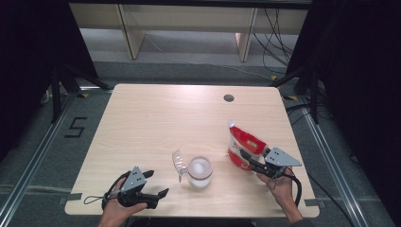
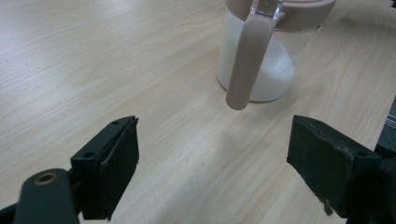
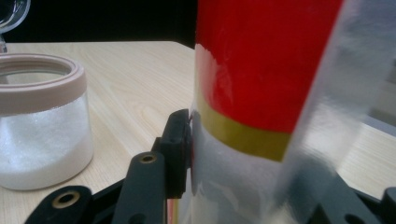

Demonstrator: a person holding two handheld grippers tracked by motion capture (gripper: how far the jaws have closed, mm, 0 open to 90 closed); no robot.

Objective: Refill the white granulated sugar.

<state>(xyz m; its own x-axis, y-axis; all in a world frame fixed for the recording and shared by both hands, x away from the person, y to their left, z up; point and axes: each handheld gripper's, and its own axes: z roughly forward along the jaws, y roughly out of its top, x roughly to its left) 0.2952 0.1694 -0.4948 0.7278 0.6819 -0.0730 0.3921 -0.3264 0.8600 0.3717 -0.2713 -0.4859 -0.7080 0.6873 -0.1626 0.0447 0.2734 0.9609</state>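
Observation:
A red and clear pouch [image 1: 243,146] with a white spout stands at the table's right. My right gripper [image 1: 242,158] reaches around its lower part, one jaw on each side. In the right gripper view the left pad [image 3: 181,140] lies at the pouch's [image 3: 261,70] side with no dent; the other pad is hidden behind it. A glass jar [image 1: 199,172] of white powder with a beige rim has its clear lid [image 1: 178,163] flipped open to the left. My left gripper [image 1: 158,183] stands open and empty near the front edge, facing the jar [image 2: 261,70] and its hanging beige latch [image 2: 247,60].
The wooden table [image 1: 156,118] has a round cable hole [image 1: 229,98] at the back right. Black curtains and stand legs flank it. The jar [image 3: 42,130] stands a short way left of the pouch.

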